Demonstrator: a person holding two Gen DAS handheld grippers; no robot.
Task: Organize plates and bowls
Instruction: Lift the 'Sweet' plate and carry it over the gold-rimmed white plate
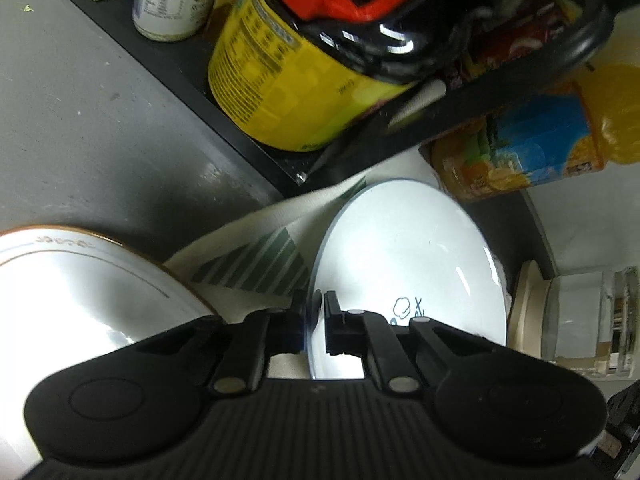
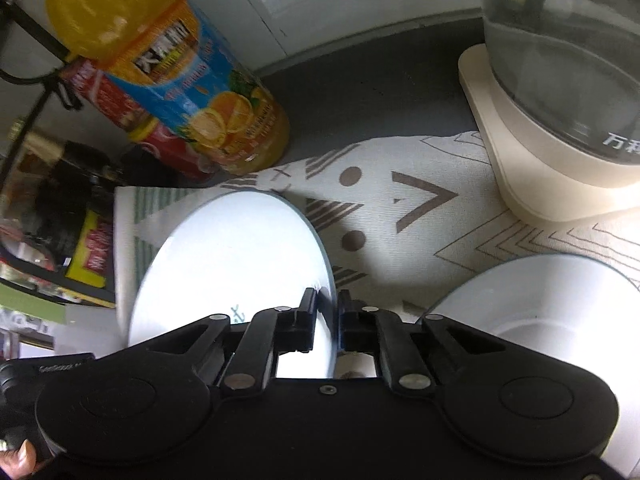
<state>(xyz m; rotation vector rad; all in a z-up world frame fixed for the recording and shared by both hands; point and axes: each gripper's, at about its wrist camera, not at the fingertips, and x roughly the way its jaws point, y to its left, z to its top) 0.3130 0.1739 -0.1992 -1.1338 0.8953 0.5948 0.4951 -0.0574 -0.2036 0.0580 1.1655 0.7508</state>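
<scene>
My left gripper [image 1: 316, 312] is shut on the rim of a white plate with a thin blue edge and a small drawing [image 1: 404, 264]. My right gripper [image 2: 328, 312] is shut on the opposite rim of what looks like the same white plate [image 2: 236, 256], held tilted above the patterned mat. A gold-rimmed white plate [image 1: 80, 288] lies at the left in the left wrist view. Another white dish [image 2: 544, 304] sits on the mat at the lower right in the right wrist view.
A patterned cloth mat [image 2: 400, 208] covers the grey counter [image 1: 100, 120]. An orange juice bottle [image 2: 192, 92] lies behind the plate. A glass kettle on a cream base [image 2: 560, 128] stands at right. A black rack [image 1: 248, 120] holds a yellow can [image 1: 288, 92] and jars.
</scene>
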